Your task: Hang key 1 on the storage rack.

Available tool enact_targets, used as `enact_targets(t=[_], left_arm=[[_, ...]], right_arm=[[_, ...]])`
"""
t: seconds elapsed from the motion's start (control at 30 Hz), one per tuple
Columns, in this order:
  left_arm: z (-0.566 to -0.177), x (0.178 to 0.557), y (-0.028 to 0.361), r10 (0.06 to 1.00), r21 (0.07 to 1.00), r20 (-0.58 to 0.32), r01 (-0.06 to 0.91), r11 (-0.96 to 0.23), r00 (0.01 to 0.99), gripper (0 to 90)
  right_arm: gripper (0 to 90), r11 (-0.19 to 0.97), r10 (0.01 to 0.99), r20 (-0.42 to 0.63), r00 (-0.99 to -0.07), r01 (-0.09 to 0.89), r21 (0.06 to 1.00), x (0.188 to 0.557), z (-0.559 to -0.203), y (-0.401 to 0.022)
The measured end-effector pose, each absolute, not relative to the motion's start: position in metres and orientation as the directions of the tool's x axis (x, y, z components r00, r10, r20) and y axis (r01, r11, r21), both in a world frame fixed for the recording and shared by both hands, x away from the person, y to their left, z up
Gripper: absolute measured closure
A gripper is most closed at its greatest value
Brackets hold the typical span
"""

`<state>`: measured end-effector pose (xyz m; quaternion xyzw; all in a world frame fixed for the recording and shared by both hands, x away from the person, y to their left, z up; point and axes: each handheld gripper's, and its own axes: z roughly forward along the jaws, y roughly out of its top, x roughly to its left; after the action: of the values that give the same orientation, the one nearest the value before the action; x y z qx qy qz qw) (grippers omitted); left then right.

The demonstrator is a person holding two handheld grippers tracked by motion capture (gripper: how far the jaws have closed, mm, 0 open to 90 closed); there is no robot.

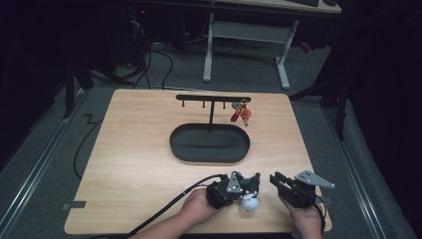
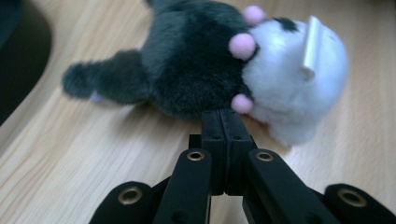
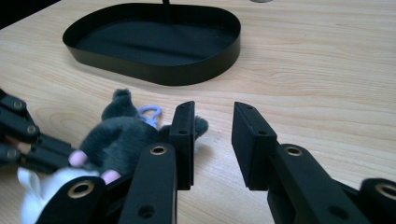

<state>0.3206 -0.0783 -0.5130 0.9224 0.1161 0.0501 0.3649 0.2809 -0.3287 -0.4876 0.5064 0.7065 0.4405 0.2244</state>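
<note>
The stuffed toy [image 1: 247, 200] lies at 5 o'clock from the tray [image 1: 175, 149], close to the table's [image 1: 129, 149] near edge. The left gripper [image 2: 223, 116], jaws together, may catch only fur and slip. The right gripper [image 3: 214, 112], jaws apart and empty, crowds it at 3 o'clock. Open room lies toward 12

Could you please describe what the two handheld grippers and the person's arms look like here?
Both are black two-jaw tools with flat rectangular pads and brass-coloured rivets along their linkage arms. The left gripper and the right gripper each carry a grey three-cornered plate on top. A black cable trails from the left one. The forearms are bare, no sleeves visible.
</note>
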Motion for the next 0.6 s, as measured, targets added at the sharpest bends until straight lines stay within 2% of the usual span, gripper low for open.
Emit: enact_targets(t=[0.2, 0.43, 0.47, 0.5, 0.53, 0.6], left_arm=[[-0.512, 0.311, -0.094, 0.203, 0.685, 0.015, 0.138, -0.715, 0.979, 89.2], [-0.514, 0.315, -0.097, 0.218, 0.695, 0.006, 0.153, -0.703, 0.976, 85.1], [-0.513, 0.314, -0.093, 0.215, 0.700, 0.003, 0.152, -0.698, 0.977, 82.4], [-0.512, 0.315, -0.083, 0.212, 0.719, -0.006, 0.151, -0.678, 0.977, 73.3], [-0.512, 0.315, -0.083, 0.212, 0.719, -0.006, 0.151, -0.678, 0.977, 68.9], [-0.511, 0.316, -0.067, 0.228, 0.733, -0.016, 0.167, -0.659, 0.973, 65.5]], right_arm=[[69.3, 0.072, 0.919, 0.146, -0.366, 0.520, 0.851, 0.281, -0.488, -0.332], [67.9, 0.063, 0.921, 0.151, -0.359, 0.520, 0.852, 0.281, -0.489, -0.334], [67.4, 0.061, 0.921, 0.153, -0.357, 0.521, 0.851, 0.280, -0.489, -0.334], [66.9, 0.063, 0.921, 0.151, -0.359, 0.519, 0.852, 0.280, -0.489, -0.335], [66.9, 0.063, 0.921, 0.151, -0.359, 0.519, 0.852, 0.280, -0.489, -0.335], [66.7, 0.063, 0.921, 0.152, -0.358, 0.522, 0.851, 0.281, -0.490, -0.335]])
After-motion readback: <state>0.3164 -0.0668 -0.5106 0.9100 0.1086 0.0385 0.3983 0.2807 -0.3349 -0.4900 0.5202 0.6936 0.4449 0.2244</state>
